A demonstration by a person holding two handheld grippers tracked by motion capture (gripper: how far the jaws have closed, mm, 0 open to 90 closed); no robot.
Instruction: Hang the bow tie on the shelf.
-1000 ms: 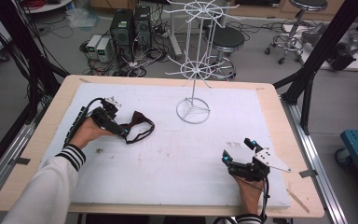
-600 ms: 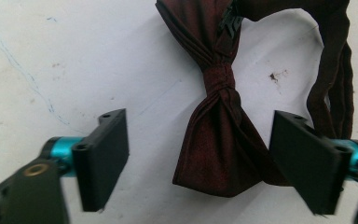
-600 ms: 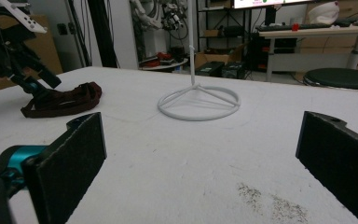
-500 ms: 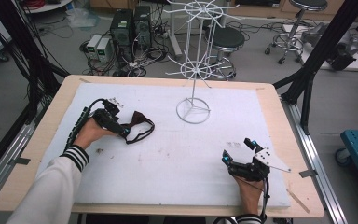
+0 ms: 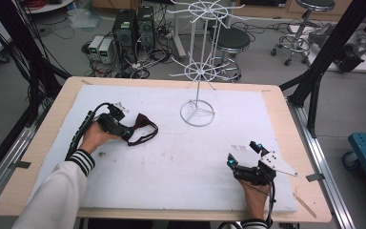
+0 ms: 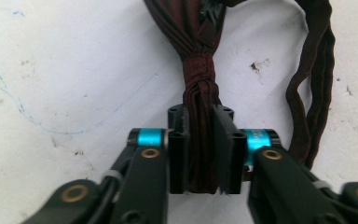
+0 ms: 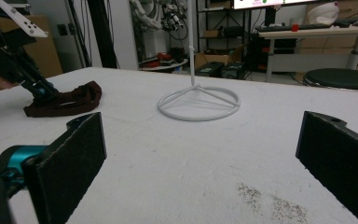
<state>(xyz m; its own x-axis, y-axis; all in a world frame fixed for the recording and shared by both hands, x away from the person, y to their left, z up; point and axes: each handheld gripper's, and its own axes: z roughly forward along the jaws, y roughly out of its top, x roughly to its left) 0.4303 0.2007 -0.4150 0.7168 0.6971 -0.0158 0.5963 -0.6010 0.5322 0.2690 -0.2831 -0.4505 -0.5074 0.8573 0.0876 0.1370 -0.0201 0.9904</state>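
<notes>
Maroon fabric band [image 6: 199,116] pinched between left gripper [image 6: 200,154] fingers [image 6: 179,154], just closed

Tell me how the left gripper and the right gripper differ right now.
The left gripper has just closed its jaws and is shut on the dark red headband, pinching its gathered part; the right gripper stands wide open with nothing between its jaws. The left gripper sits at the table's left, by the headband; the right gripper rests near the front right, apart from the headband and the white wire rack. Both rest low over the white mat, each in a hand.
</notes>
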